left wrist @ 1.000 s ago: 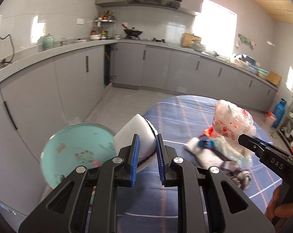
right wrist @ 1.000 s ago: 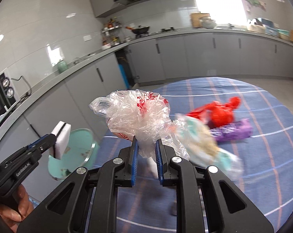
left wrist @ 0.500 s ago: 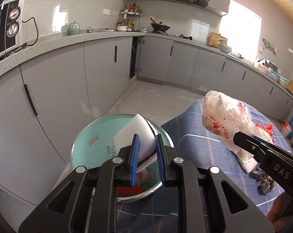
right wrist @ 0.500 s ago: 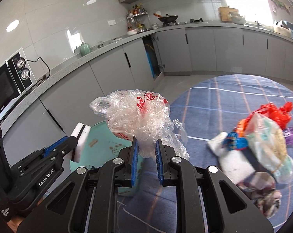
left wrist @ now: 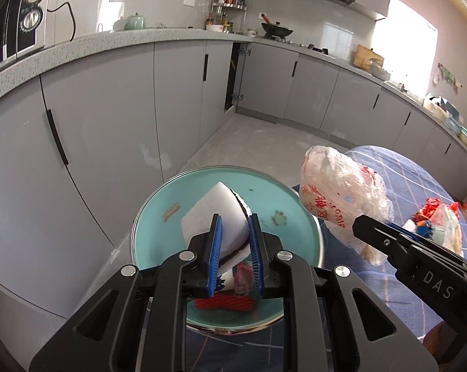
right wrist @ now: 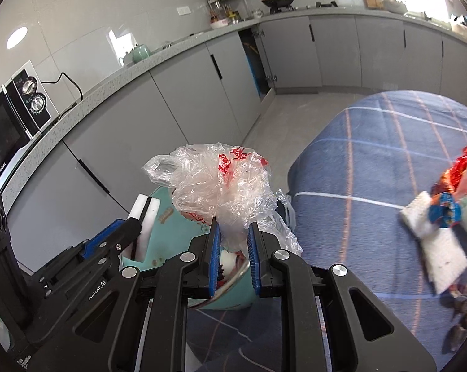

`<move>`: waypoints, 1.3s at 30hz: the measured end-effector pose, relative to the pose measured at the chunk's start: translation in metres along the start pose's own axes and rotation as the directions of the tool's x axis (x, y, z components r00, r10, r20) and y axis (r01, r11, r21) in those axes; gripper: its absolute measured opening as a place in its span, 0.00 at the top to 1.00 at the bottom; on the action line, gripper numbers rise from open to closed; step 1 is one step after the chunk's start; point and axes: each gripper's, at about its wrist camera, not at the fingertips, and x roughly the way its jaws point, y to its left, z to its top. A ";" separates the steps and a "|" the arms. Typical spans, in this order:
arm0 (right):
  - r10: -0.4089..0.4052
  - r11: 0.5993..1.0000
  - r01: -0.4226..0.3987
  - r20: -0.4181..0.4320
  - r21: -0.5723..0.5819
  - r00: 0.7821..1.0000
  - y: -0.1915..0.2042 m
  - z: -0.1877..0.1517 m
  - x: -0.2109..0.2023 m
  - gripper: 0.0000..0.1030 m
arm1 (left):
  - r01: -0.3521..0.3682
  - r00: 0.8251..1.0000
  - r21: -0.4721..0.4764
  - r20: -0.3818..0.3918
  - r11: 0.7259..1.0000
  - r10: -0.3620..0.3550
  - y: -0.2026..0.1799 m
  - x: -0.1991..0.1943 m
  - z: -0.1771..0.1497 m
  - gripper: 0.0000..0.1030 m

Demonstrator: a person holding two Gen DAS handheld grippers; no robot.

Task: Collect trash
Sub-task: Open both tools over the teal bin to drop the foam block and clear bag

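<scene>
- Both tongs have swung away from the trash heap since a second ago – the teal round basin [left wrist: 159, 217] that sat low and to the left now fills the middle of the left wrist view
- Left tongs [left wrist: 235, 241] are clamped on a white foam block with a dark stripe [left wrist: 216, 214], held above the basin
- Right tongs [right wrist: 232, 241] are clamped on a crumpled clear plastic bag with red print [right wrist: 215, 186], just beside the foam block and over the near rim of the basin
- From the left wrist view the same bag [left wrist: 338, 192] hangs at the right edge of the basin, with the right tongs [left wrist: 362, 221] reaching in from the lower right
- Inside the basin lie a red ridged wrapper [left wrist: 224, 303] and some paler scraps – partly hidden behind the blue pads
- Basin stands beside the round worktop with a blue checked cloth [right wrist: 373, 161]
- Remaining pile of mixed wrappers and white tissue [right wrist: 444, 223] lies on the cloth, well apart from the basin, blurred at the right edge
- Behind runs a grey kitchen counter with grey cabinet doors [left wrist: 177, 86]; a microwave with two dials [right wrist: 19, 105] stands on it at the far left
</scene>
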 end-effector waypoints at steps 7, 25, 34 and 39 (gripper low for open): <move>0.013 1.000 -0.012 -0.048 0.012 0.999 0.004 0.000 0.024 0.82 | -0.031 0.999 -0.017 -0.040 0.999 0.030 0.012 0.017 -0.002 0.82; 0.013 1.000 -0.012 0.060 -0.008 0.998 -0.003 0.005 -0.007 0.58 | -0.124 0.990 -0.020 -0.064 0.992 0.123 0.019 0.022 -0.005 0.62; -0.085 0.996 0.088 0.137 -0.019 0.987 -0.023 -0.011 -0.043 0.38 | -0.184 0.983 0.038 0.006 0.982 0.184 -0.005 -0.005 -0.007 0.19; -0.111 0.994 0.110 0.144 0.017 0.983 -0.043 -0.016 -0.061 0.34 | -0.185 0.983 0.031 0.021 0.982 0.184 -0.015 -0.016 -0.006 0.07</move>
